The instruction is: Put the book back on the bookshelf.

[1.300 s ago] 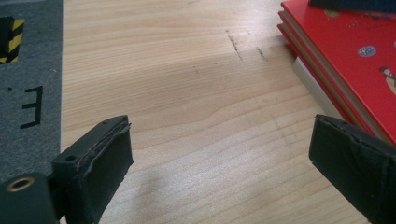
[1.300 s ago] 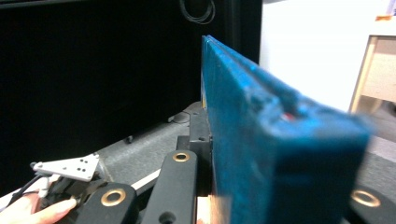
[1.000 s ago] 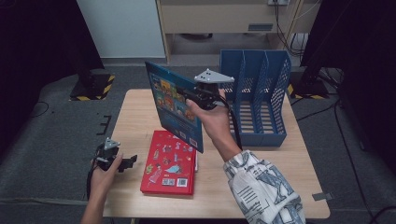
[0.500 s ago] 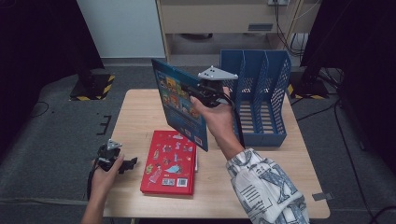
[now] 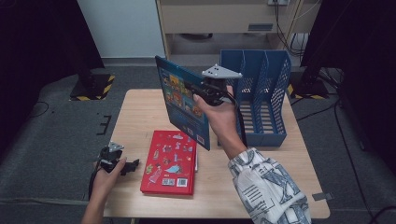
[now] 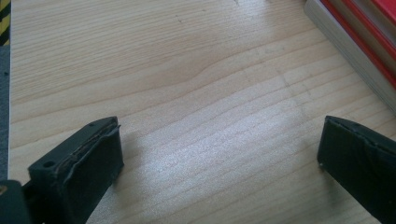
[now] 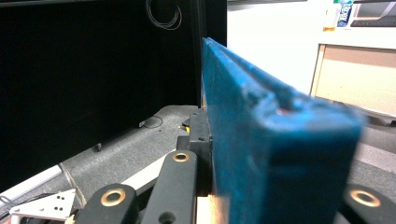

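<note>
I have the blue picture book [image 5: 181, 105] clamped in my right gripper [image 5: 205, 89], held upright and tilted in the air just left of the blue file rack [image 5: 261, 93], its cover facing left. The red book [image 5: 171, 161] lies flat on the wooden table [image 5: 140, 112], below the rack's left side. My left gripper [image 5: 122, 164] rests just left of the red book; its jaws have just been opening and stand wide with nothing between them.
</note>
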The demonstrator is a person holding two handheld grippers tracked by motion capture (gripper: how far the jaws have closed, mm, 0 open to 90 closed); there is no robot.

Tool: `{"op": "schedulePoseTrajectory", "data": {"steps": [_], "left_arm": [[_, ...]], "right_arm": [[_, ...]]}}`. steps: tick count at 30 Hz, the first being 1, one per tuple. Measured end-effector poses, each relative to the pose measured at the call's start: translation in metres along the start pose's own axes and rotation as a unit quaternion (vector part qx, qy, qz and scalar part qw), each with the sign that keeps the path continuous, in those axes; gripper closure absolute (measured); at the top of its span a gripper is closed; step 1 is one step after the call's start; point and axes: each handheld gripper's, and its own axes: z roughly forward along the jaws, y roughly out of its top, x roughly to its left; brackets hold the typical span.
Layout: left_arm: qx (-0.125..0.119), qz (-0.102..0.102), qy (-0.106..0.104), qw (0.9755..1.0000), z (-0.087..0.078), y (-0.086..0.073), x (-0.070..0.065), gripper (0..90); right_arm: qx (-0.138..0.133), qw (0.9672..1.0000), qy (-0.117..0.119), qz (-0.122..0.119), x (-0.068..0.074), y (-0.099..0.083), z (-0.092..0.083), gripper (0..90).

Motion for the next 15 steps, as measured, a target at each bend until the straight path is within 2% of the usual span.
{"op": "schedulePoseTrajectory", "data": {"steps": [15], "left_arm": [[-0.013, -0.001, 0.001, 0.9999, 0.0006, -0.0025, -0.0003, 0.0]], "right_arm": [[-0.004, 1.0000, -0.008, 0.000, -0.0001, 0.0083, -0.0039, 82.2]]}}
